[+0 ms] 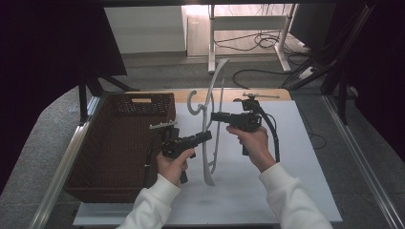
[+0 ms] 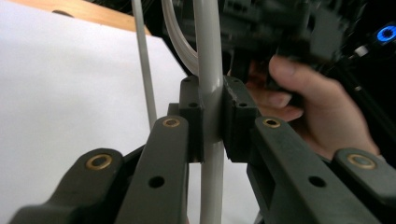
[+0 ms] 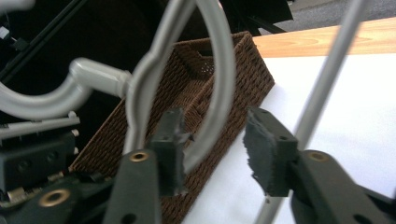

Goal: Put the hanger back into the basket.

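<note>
High view: a grey plastic clothes hanger (image 1: pixel 208 129) stands on end above the white table (image 1: pixel 296 162), hook (image 1: pixel 193 106) toward the far side, held between two hands; the wicker basket (image 1: pixel 95 157) sits open just to the left, nothing visible in it. The left gripper (image 1: pixel 208 136) meets the hanger's arm low down, the right gripper (image 1: pixel 213 116) reaches in higher, near the neck. Left gripper view: the pads (image 2: pixel 193 116) are clenched tight on the grey arm of the hanger (image 2: pixel 208 70), which runs straight up between them; the thin lower bar (image 2: pixel 144 70) stands apart to the left, and the person's other hand (image 2: pixel 308 107) sits close behind. Right gripper view: jaws released, pads (image 3: pixel 267 151) standing well apart; the curved arm of the hanger (image 3: pixel 219 88) passes between them, close against the left pad without being squeezed, basket (image 3: pixel 215 79) beyond. Judgement: this is a handover, the left having taken the load while the right lets go. Next move likely calls for the right to back clear of the loop without snagging the thin bar (image 3: pixel 327 79), then the left to swing the hanger over the basket rim and lay it flat inside.
</note>
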`<state>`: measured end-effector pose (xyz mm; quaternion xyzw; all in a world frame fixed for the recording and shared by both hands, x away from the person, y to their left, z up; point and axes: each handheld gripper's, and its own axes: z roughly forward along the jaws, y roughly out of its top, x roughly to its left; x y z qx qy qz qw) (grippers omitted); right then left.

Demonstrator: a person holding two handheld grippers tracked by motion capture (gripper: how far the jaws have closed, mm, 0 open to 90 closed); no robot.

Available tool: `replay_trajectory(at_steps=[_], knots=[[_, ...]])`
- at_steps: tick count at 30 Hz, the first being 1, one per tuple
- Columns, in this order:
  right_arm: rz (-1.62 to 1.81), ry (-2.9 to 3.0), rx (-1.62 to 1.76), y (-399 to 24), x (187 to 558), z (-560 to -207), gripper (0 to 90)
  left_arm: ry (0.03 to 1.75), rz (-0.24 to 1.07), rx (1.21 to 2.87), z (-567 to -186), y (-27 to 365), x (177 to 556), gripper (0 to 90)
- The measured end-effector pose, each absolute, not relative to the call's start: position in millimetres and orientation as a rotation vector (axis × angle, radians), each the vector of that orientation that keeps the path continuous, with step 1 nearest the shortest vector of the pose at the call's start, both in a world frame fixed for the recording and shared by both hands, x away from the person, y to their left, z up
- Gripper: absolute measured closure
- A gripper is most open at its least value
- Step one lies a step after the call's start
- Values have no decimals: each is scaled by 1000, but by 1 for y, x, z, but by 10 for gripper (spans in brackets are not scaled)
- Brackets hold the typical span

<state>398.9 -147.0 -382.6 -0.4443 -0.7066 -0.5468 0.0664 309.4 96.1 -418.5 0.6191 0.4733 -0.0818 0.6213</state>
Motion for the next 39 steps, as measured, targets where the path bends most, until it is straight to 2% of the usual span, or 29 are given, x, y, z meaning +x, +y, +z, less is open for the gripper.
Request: replay_trajectory(at_steps=[15, 24, 39], knots=[[-1709, -2366, -1321, -188, 362, -376, 365, 1045, -184, 1440, -405, 117, 302, 808], [-1612, -2465, -1299, -213, 343, -401, 350, 1033, -205, 1495, -397, 130, 294, 808], [-1499, -2587, -1354, -246, 333, -429, 312, 1006, -125, 1616, -373, 165, 280, 809]])
